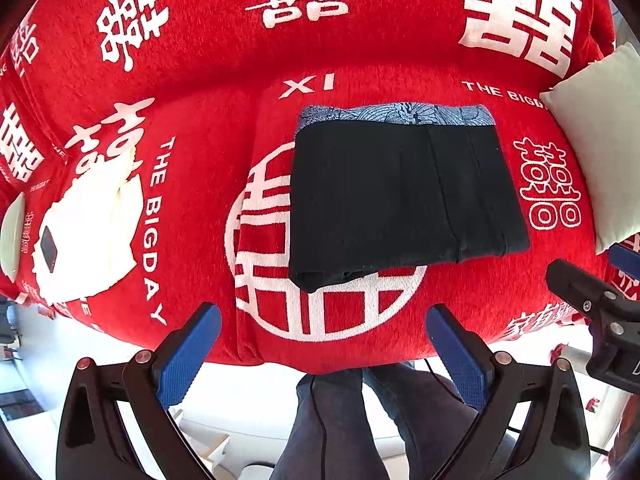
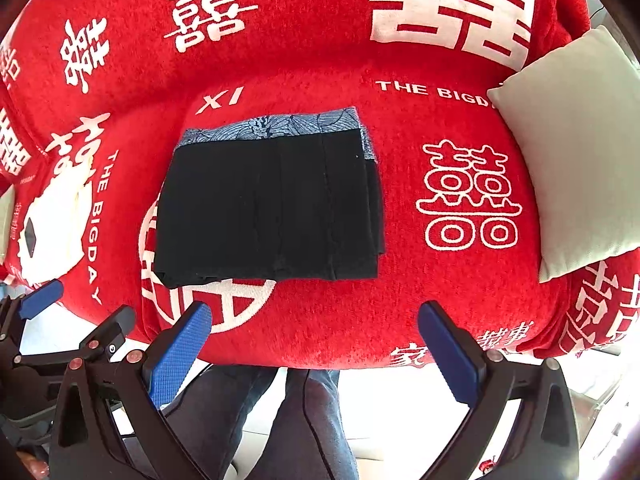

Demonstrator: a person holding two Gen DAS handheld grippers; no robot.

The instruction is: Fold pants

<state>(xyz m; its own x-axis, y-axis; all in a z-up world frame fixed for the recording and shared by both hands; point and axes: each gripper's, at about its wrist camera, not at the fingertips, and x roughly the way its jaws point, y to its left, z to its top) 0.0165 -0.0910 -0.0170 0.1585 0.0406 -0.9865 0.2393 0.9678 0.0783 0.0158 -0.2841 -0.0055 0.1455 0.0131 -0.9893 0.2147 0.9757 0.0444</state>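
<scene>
Lying folded into a compact rectangle on the red printed sofa cover [image 1: 192, 92], the black soft-fabric pants [image 1: 400, 192] look light and limp, best pinched at layered edges. Left hand-held gripper [image 1: 324, 348] and right hand-held gripper [image 2: 316, 344] hover wide open, empty.

Red sofa cover [image 2: 320, 60] (white lettering all over), pale cushion [image 2: 576, 168] at right, bright white floor [image 1: 248, 400]

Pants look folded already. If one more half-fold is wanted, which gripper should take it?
Marginally the right gripper. In its view, the layered edge of the pants lies just ahead of its open fingers. The left gripper, also open, faces the bulkier folded corner. Neither touches the cloth, so it is a close call.
</scene>
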